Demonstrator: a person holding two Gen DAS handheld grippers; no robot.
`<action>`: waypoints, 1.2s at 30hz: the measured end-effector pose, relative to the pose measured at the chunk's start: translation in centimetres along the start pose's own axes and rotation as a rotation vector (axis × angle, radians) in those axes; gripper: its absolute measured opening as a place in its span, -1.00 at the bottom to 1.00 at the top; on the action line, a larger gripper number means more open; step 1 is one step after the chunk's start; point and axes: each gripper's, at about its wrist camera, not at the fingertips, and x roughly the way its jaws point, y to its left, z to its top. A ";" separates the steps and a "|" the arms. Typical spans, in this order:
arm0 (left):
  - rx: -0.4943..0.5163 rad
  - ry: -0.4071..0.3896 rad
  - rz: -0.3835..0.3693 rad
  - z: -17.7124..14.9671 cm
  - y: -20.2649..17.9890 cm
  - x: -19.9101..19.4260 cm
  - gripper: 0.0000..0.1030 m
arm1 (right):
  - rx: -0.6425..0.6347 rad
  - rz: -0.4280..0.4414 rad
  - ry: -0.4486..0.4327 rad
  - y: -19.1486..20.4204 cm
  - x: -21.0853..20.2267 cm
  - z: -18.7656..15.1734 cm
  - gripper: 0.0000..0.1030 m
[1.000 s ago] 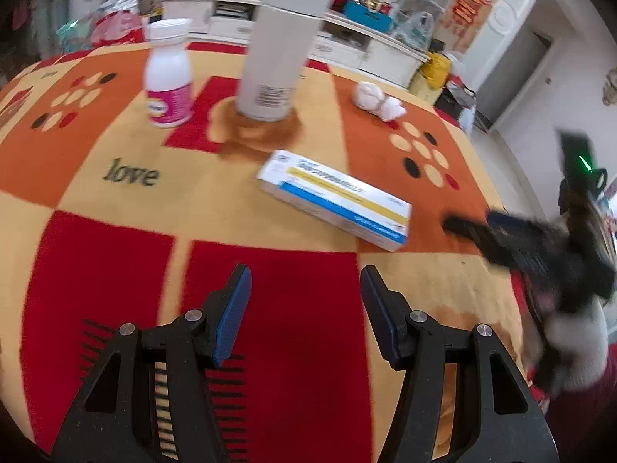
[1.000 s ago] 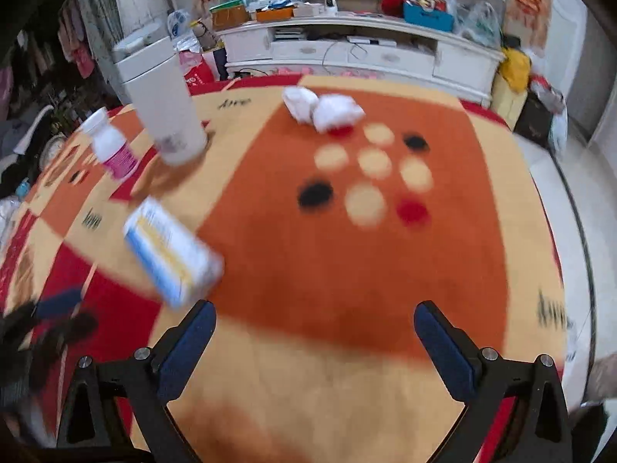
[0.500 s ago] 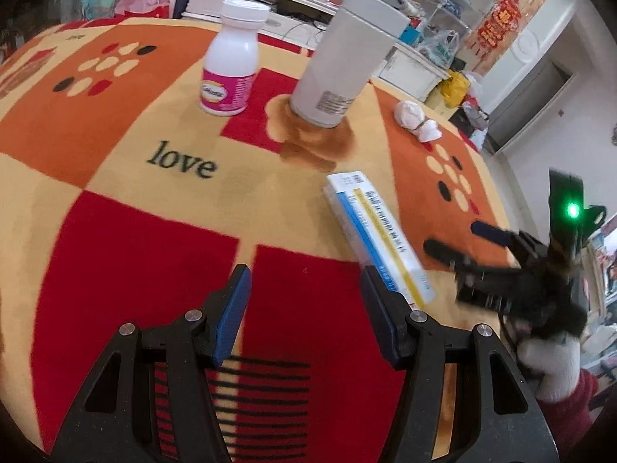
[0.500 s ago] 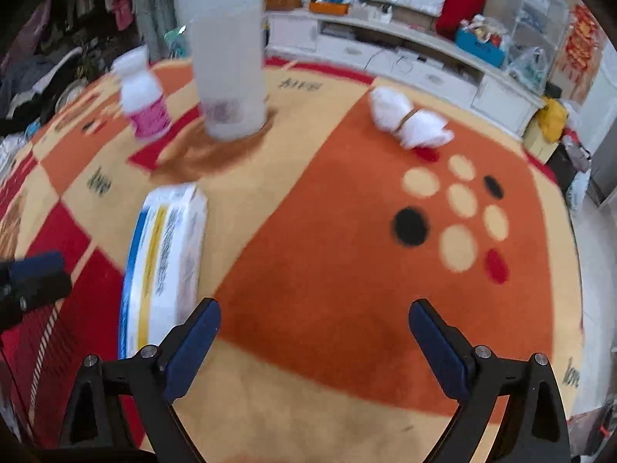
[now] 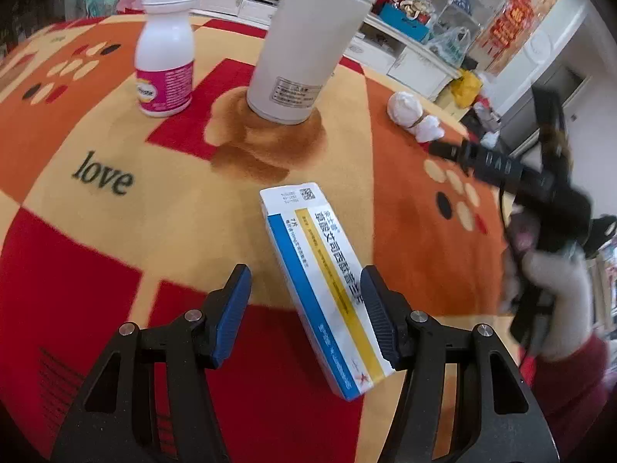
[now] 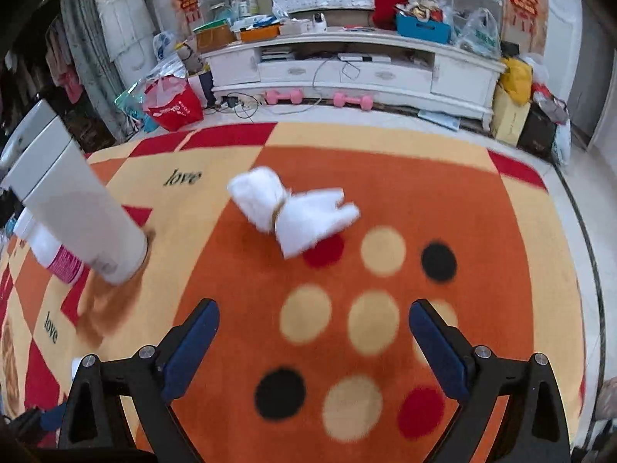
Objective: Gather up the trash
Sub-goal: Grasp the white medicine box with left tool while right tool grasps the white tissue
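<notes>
A white medicine box [image 5: 320, 281] with blue and yellow stripes lies on the patterned cloth, between the fingers of my left gripper [image 5: 306, 305]. That gripper is open: the box sits close by the right pad [image 5: 376, 308] and well apart from the left one. A white crumpled wad tied with a band [image 6: 293, 212] lies further on, ahead of my right gripper [image 6: 314, 343], whose jaws stand wide open with nothing between them. In the left wrist view the wad [image 5: 408, 114] shows just beyond the blurred right gripper [image 5: 455, 152].
A tall white tumbler [image 5: 308, 46] and a white bottle with a pink label [image 5: 166, 73] stand upright on the cloth behind the box. Beyond the table are a white cabinet [image 6: 347, 73], pink dumbbells [image 6: 351, 100] and a red bag [image 6: 173, 108] on the floor.
My left gripper has come up to the box, which now lies between its fingers. The right gripper has swung from the box area over to the white wad.
</notes>
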 end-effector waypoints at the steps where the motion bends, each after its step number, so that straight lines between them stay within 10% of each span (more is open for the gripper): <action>1: -0.002 -0.008 -0.001 0.1 -0.2 0.3 0.14 | -0.017 -0.007 0.000 0.2 0.3 0.6 0.90; 11: 0.049 -0.018 0.033 1.6 -0.9 1.9 0.14 | -0.102 -0.051 0.017 0.4 4.0 4.3 0.88; 20: 0.046 -0.030 0.033 1.5 -0.7 1.8 0.14 | -0.132 0.006 0.039 1.3 4.9 3.4 -0.11; 36: 0.012 -0.017 0.012 0.6 -0.7 1.0 0.24 | -0.092 0.057 0.010 1.0 -2.1 -2.1 -0.14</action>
